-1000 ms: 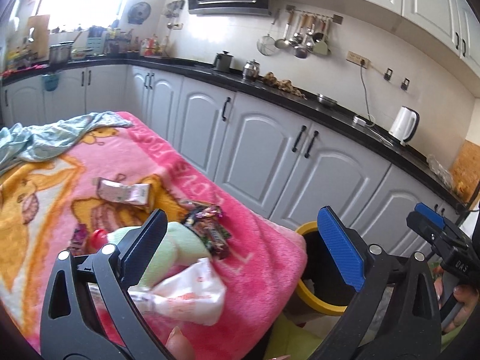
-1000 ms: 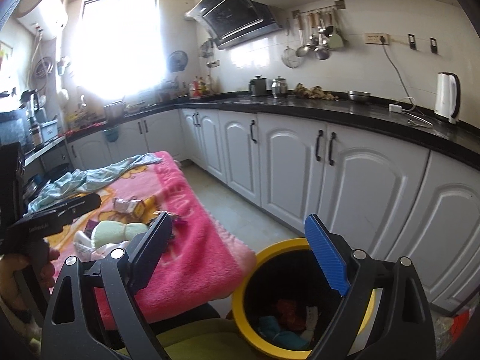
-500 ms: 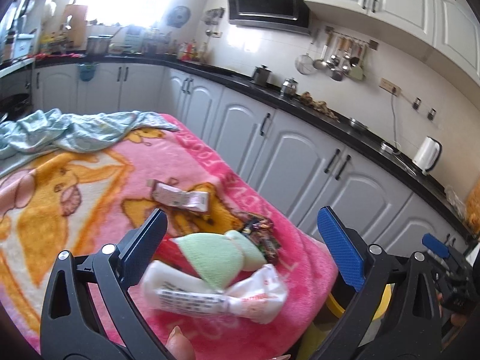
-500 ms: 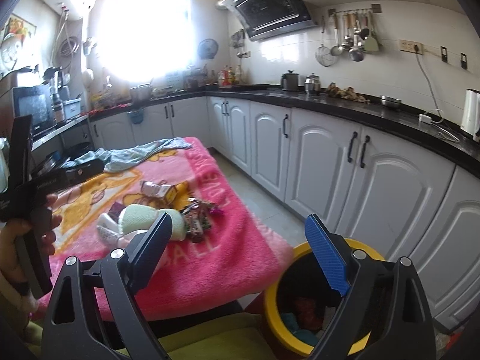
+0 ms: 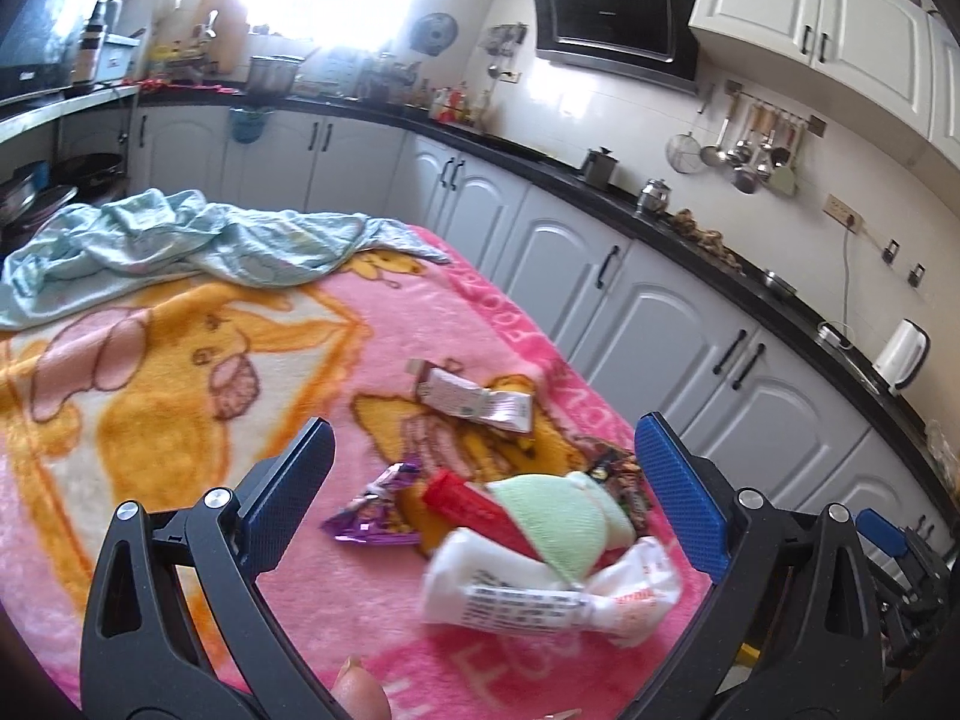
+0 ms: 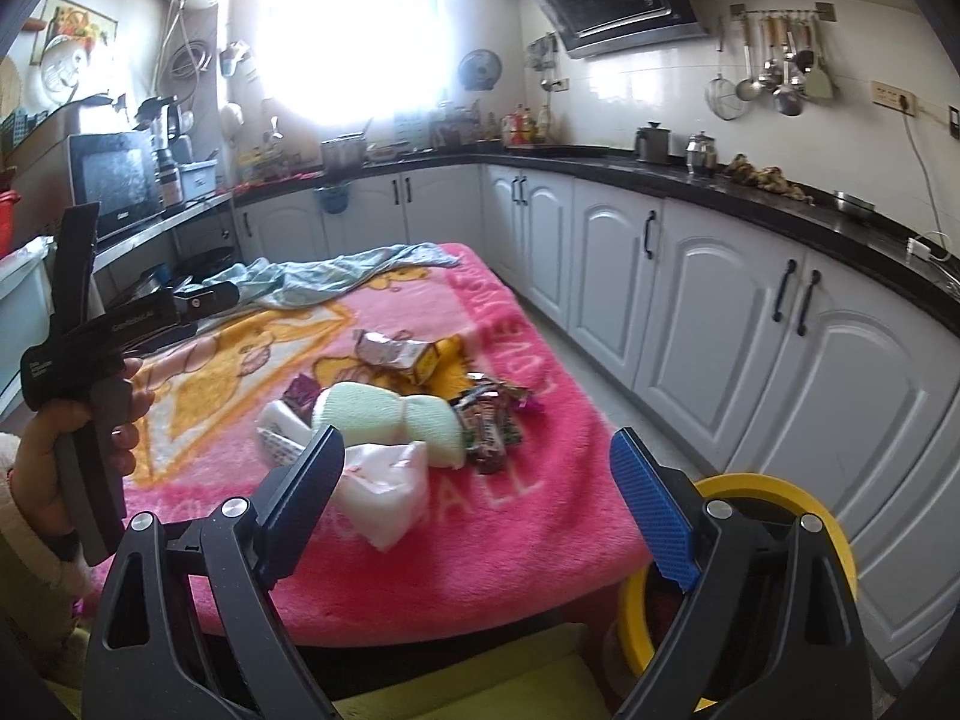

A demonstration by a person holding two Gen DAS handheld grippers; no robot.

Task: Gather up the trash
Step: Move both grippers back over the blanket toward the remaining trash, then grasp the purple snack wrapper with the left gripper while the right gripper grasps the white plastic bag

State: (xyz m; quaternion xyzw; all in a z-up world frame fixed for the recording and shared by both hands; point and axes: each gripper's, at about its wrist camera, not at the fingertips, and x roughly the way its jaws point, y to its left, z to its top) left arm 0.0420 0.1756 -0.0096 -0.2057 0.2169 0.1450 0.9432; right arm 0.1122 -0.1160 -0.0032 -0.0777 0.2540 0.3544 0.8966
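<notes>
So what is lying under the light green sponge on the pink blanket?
Under the light green sponge lie a red wrapper and a white plastic package; dark candy wrappers touch its far side. Whatever else sits beneath it on the pink blanket is covered.

A: What is in front of the left gripper (image 5: 480, 492)?

B: Its 2 blue-padded fingers (image 5: 678, 489) stand wide apart above a pink blanket (image 5: 180, 420), gripping nothing. Between them lies a heap of trash near the blanket's right edge: a white crumpled packet (image 5: 540, 594) nearest the camera, a pale green sponge (image 5: 558, 519) touching it, and a red wrapper (image 5: 462, 501) partly under the sponge.

A: Anything else?

B: A purple wrapper (image 5: 375, 513) just left of the red one, dark candy wrappers (image 5: 627, 477) behind the sponge, and a silver-pink carton (image 5: 474, 399) lying apart, farther back. A light blue cloth (image 5: 180, 240) is bunched along the blanket's far edge.
</notes>
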